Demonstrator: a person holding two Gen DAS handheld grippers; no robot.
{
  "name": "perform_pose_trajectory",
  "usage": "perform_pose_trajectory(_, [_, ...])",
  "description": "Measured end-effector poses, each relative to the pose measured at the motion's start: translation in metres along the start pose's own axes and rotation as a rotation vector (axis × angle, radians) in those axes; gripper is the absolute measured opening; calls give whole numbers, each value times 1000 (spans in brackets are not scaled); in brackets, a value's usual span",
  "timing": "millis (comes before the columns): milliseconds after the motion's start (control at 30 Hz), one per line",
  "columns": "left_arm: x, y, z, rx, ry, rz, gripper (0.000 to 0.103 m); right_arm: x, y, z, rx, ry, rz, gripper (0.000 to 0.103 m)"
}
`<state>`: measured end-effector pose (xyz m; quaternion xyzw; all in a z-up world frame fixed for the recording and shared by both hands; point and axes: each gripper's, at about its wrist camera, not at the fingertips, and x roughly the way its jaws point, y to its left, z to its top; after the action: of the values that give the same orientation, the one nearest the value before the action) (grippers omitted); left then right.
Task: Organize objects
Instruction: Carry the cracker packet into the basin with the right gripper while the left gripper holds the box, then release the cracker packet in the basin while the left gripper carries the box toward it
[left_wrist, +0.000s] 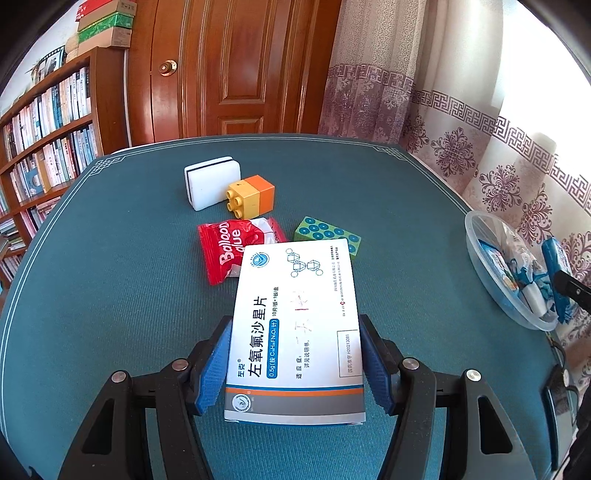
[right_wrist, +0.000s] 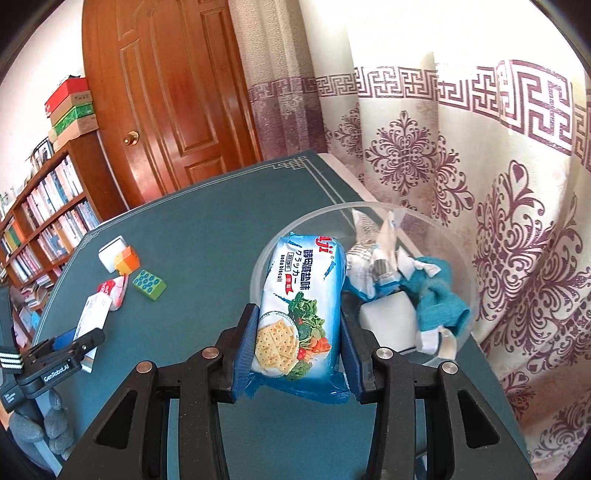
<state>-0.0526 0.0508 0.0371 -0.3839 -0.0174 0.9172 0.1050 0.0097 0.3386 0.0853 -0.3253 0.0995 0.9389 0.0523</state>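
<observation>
My left gripper (left_wrist: 295, 354) is shut on a white medicine box (left_wrist: 295, 325), held flat just above the green table mat (left_wrist: 110, 295). Beyond it lie a red Balloon glue packet (left_wrist: 229, 247), a green dotted block (left_wrist: 327, 232), a yellow-and-orange toy brick (left_wrist: 251, 197) and a white sponge (left_wrist: 210, 181). My right gripper (right_wrist: 299, 332) is shut on a blue soda biscuit pack (right_wrist: 301, 302), held over the near rim of a clear plastic bowl (right_wrist: 469, 295). The bowl holds a teal cloth (right_wrist: 439, 299), a white block (right_wrist: 388, 317) and crumpled wrappers (right_wrist: 373, 240).
The bowl (left_wrist: 480, 266) stands at the table's right edge by the patterned curtain (right_wrist: 480, 166). A wooden door (left_wrist: 236, 66) and a bookshelf (left_wrist: 48, 140) stand behind the table. The left gripper (right_wrist: 79, 341) with the medicine box shows at the left of the right wrist view.
</observation>
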Motion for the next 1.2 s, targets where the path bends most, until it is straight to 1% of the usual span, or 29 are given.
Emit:
perform_pose_trajectory(133, [1, -5, -1, 7, 7, -3, 67, 2, -18, 6, 25, -16, -53, 43])
perform_pose_trajectory(400, [0, -12, -1, 6, 19, -21, 67, 22, -40, 14, 17, -22, -175, 43])
perform_pose_trajectory(567, [1, -18, 0, 15, 27, -30, 67, 34, -45, 18, -3, -25, -210, 44])
perform_pose_trajectory(667, [1, -24, 0, 26, 31, -34, 67, 36, -44, 18, -22, -30, -221, 44])
perform_pose_trajectory(800, [0, -34, 2, 42, 34, -49, 67, 30, -43, 18, -26, -45, -204, 52])
perform_pose_trajectory(1033, [-2, -61, 7, 90, 31, -76, 67, 24, -39, 9, -73, -54, -184, 52])
perform_pose_trajectory(1200, [-2, -80, 9, 118, 36, -99, 67, 32, -42, 13, -86, -43, -201, 50])
